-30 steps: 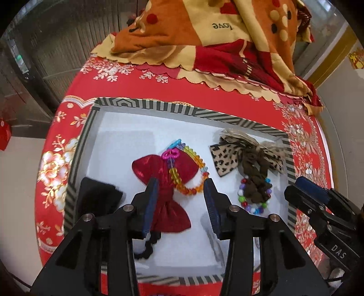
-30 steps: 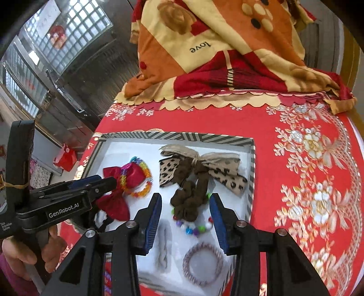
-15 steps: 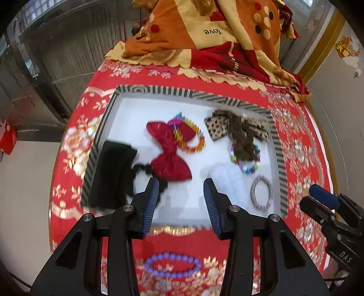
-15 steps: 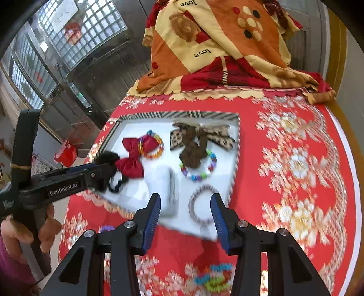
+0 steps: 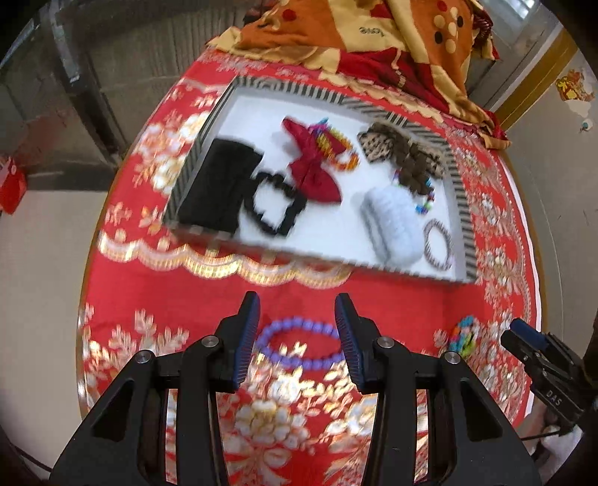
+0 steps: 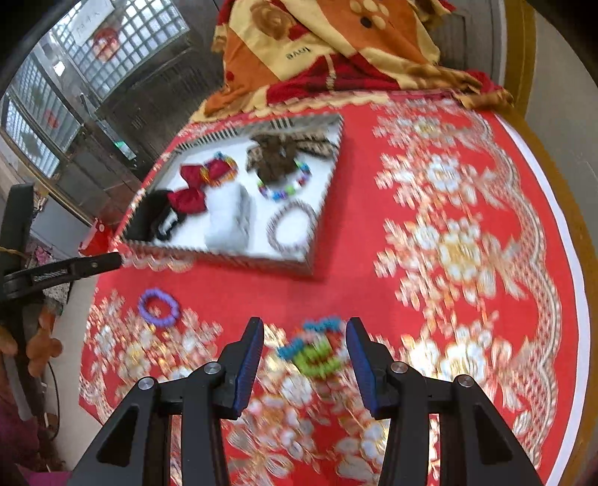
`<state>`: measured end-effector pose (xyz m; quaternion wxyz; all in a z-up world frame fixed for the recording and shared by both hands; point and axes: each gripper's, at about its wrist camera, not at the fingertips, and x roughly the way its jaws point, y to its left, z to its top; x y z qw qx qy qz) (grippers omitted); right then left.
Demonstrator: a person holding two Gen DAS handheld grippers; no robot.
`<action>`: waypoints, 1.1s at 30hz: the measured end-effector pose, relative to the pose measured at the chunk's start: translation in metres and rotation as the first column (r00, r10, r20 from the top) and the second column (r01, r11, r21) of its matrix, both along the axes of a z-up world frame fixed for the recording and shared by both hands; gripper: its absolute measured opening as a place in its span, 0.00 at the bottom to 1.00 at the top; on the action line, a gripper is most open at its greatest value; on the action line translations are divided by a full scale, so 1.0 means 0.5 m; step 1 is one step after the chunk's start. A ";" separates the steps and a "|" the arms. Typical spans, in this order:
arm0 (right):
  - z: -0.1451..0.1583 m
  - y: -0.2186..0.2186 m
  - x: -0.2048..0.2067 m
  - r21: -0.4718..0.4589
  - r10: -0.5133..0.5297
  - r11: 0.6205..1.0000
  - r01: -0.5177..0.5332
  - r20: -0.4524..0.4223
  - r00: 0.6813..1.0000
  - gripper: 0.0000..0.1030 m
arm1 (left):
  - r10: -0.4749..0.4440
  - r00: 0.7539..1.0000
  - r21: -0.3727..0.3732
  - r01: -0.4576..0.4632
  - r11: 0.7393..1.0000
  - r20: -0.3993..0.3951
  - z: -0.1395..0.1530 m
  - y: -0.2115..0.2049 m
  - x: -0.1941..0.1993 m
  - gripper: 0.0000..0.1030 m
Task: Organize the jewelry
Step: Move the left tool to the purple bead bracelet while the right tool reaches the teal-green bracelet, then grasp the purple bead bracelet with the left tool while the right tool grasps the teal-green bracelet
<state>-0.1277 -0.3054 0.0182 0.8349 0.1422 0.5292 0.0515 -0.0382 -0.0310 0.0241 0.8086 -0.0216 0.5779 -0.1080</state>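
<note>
A striped-rim tray (image 5: 461, 194) (image 6: 329, 179) on the red tablecloth holds bows, bead bracelets, a black pouch and a white clip. A purple bead bracelet (image 5: 299, 345) (image 6: 159, 307) lies on the cloth in front of the tray, between the open fingers of my left gripper (image 5: 297, 317). A multicoloured bracelet (image 6: 314, 347) (image 5: 463, 334) lies on the cloth between the open fingers of my right gripper (image 6: 304, 340). Both grippers are empty and hover above the cloth.
A folded orange and red blanket (image 5: 373, 33) (image 6: 336, 48) lies behind the tray. The round table's edge (image 6: 572, 261) curves on the right. The left gripper's body (image 6: 56, 269) shows at the left of the right wrist view.
Both grippers have pulled back from over the tray towards the table's near side. The purple and the multicoloured bracelets have come into view between their fingers.
</note>
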 end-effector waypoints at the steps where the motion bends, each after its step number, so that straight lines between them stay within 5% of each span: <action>1: -0.009 -0.004 -0.006 -0.005 -0.004 1.000 0.003 -0.010 1.000 0.42 | 0.009 1.000 -0.002 -0.009 1.000 -0.011 -0.007 0.008 -0.006 0.40; 6: -0.053 -0.018 -0.028 -0.013 -0.016 1.000 0.015 -0.041 0.999 0.42 | 0.069 0.996 0.008 -0.068 0.998 -0.051 -0.047 0.047 -0.029 0.49; 25: -0.114 0.011 0.030 -0.226 0.048 0.972 -0.059 -0.052 0.997 0.24 | 0.060 0.994 0.126 -0.048 0.991 -0.087 -0.132 0.035 -0.015 0.50; 28: -0.113 0.007 0.028 -0.202 0.053 0.978 -0.061 -0.045 0.998 0.12 | 0.047 0.996 0.166 -0.035 0.986 -0.069 -0.139 0.022 -0.010 0.50; 33: -0.105 -0.015 0.023 -0.112 0.026 0.993 -0.029 -0.026 0.999 0.10 | 0.007 0.999 0.184 0.002 0.983 -0.048 -0.142 0.002 -0.007 0.44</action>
